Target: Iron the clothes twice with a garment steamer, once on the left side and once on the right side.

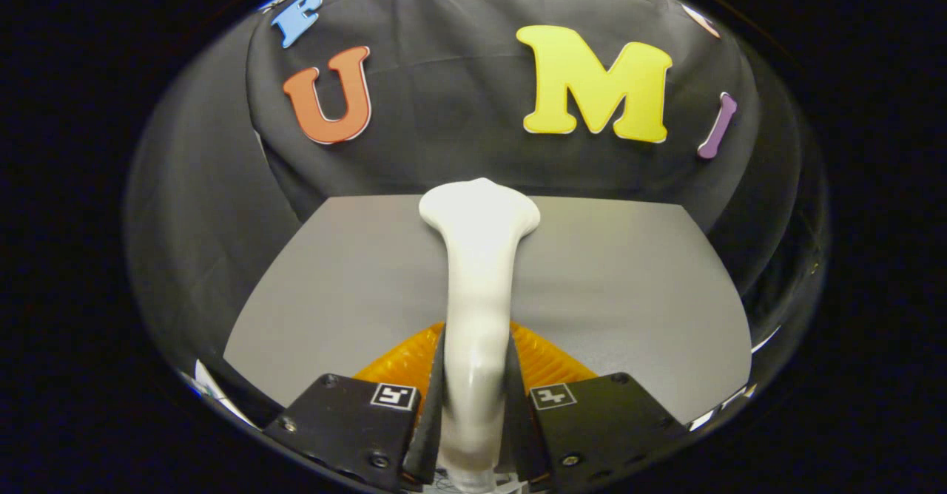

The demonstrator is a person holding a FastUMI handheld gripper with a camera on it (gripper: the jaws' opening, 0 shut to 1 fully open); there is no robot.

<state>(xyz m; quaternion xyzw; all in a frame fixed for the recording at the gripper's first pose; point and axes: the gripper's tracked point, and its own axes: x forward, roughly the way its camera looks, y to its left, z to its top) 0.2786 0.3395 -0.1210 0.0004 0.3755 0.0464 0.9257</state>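
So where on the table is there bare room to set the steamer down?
The gripper is shut on the white steamer. The grey table lies bare on both sides of its handle, out to the black cloth wall. It is crowded only at the fingers, around the orange ribbed piece.

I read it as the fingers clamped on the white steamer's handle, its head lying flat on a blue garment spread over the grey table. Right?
Not quite. The gripper view shows no blue garment: the grey table is bare under the steamer's head. The rest holds: the gripper has both fingers pressed on the white steamer handle, head pointing out towards the table's far edge.
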